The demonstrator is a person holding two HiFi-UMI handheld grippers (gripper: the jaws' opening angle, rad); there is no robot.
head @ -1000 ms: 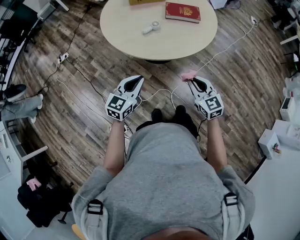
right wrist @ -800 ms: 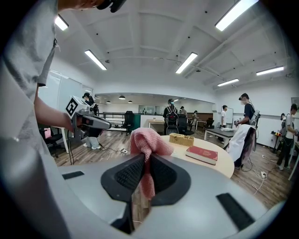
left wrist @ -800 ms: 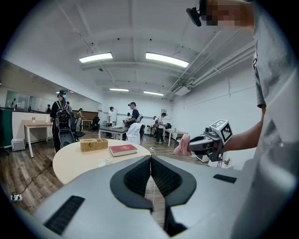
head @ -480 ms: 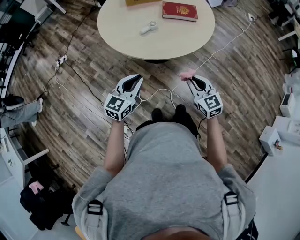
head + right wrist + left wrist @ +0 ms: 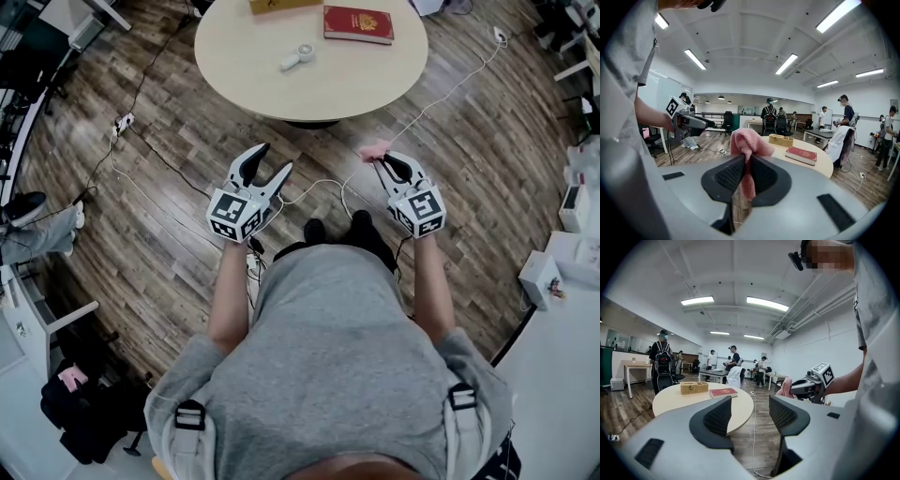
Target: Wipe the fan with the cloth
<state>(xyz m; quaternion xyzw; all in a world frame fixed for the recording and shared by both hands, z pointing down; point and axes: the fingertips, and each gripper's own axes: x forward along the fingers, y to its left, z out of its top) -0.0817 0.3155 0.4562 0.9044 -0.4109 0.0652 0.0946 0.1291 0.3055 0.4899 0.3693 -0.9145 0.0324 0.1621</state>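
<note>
Our left claw (image 5: 271,159) has just been opening, nothing between its jaws; our right claw (image 5: 383,161) pinches the pink cloth (image 5: 746,140). The fan (image 5: 298,56) lies on the tabletop (image 5: 356,84) ahead of both.

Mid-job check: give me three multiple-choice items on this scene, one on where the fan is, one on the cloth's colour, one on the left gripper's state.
1. The fan lies: A on the floor; B on the table; C in a gripper.
2. The cloth is: A blue; B white; C pink.
3. The left gripper is: A open, empty; B shut on the fan; C shut on the cloth.

1 B: it rests on the tabletop near the book.
2 C: pink folds show in the right gripper, which is clamped on it.
3 A: its jaws have just been opening, with nothing between them.
</note>
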